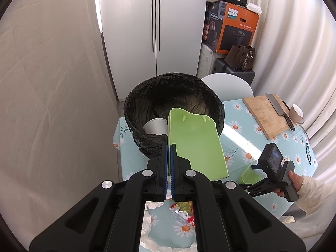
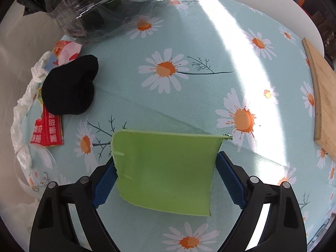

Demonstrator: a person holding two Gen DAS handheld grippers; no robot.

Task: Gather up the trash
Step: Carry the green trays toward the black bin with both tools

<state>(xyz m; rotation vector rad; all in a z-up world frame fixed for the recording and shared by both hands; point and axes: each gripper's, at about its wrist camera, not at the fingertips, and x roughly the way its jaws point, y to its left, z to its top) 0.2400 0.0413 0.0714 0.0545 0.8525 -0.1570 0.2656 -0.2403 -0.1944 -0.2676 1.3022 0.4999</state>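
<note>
My left gripper is shut on the edge of a flat green plastic piece and holds it tilted over the rim of the bin with a black bag. A white paper cup lies inside the bin. My right gripper is shut on a smaller green plastic piece, held between both blue pads just above the table; it shows in the left wrist view. A black sock, a red wrapper and white crumpled tissue lie at the table's left.
The daisy tablecloth covers the table. A wooden cutting board with a cleaver and a white mug are at the far right. A clear plastic container stands by the bin. A white chair is behind.
</note>
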